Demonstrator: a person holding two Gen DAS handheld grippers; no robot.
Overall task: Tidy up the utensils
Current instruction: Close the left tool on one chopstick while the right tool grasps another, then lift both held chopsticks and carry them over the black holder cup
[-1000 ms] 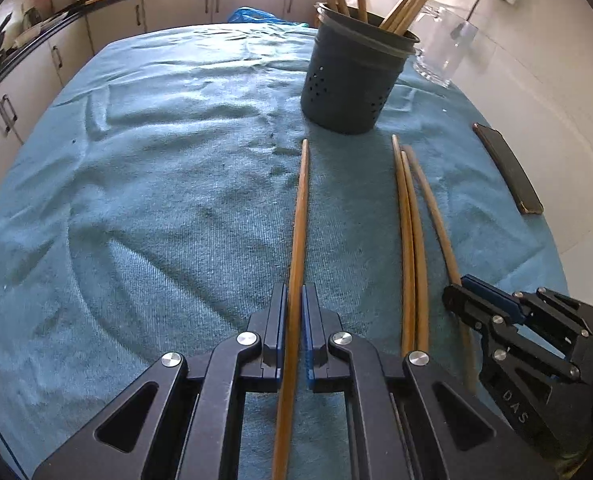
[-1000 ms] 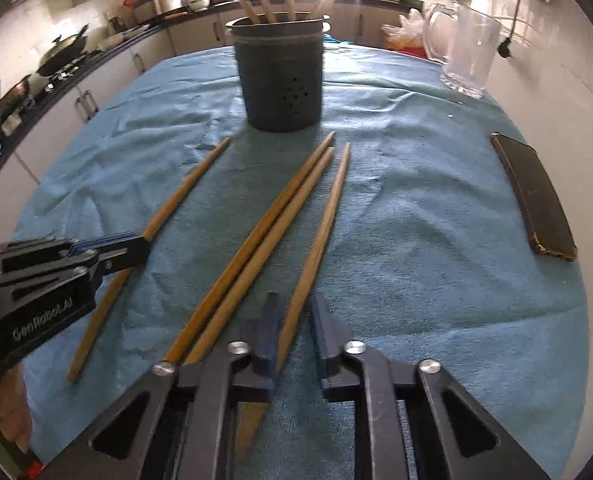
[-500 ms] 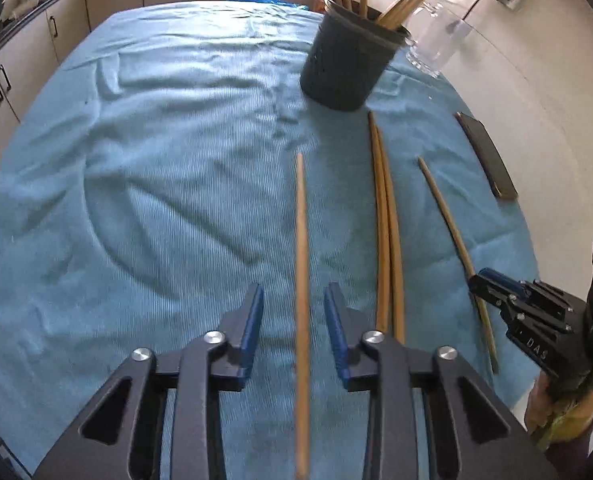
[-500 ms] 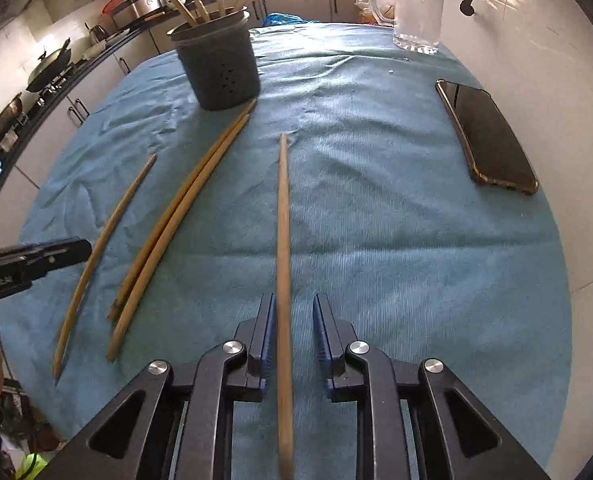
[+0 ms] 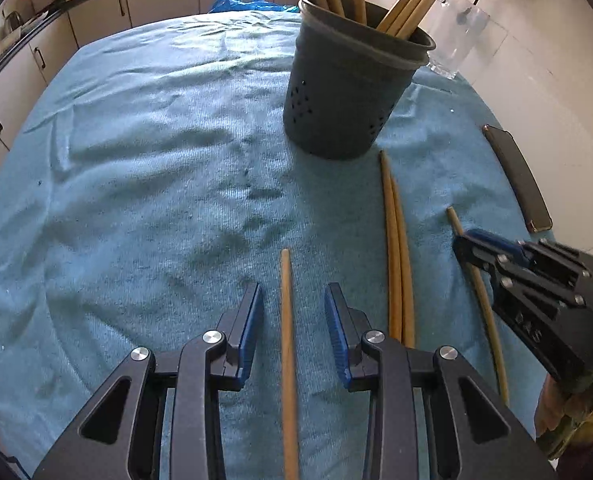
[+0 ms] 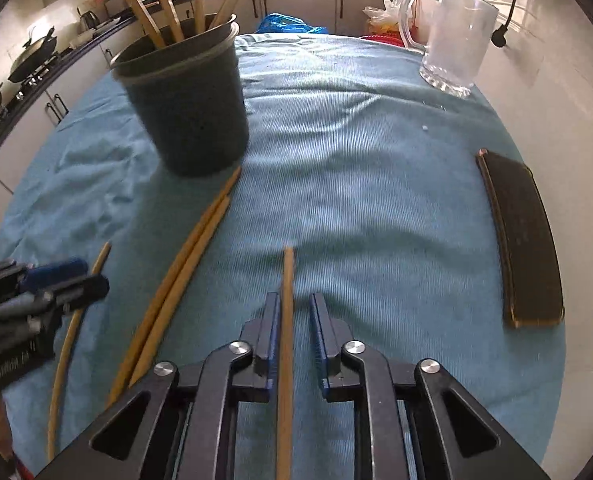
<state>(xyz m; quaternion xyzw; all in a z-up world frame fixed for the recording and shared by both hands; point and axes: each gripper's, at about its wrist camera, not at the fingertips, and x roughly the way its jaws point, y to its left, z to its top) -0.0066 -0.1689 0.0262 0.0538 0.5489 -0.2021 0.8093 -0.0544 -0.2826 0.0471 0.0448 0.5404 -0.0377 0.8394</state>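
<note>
Four loose wooden chopsticks lie on the teal cloth (image 5: 136,168) near a dark perforated holder (image 5: 344,92) with more chopsticks standing in it. One chopstick (image 5: 287,340) lies between the left gripper's (image 5: 293,320) parted blue pads, untouched. Another chopstick (image 6: 285,332) runs between the right gripper's (image 6: 293,328) narrow, closing jaws, against the left pad with a gap on the right. A pair (image 6: 184,272) lies side by side between them, tips by the holder. A glass mug (image 6: 452,40) stands far right; a phone (image 6: 520,240) lies right.
</note>
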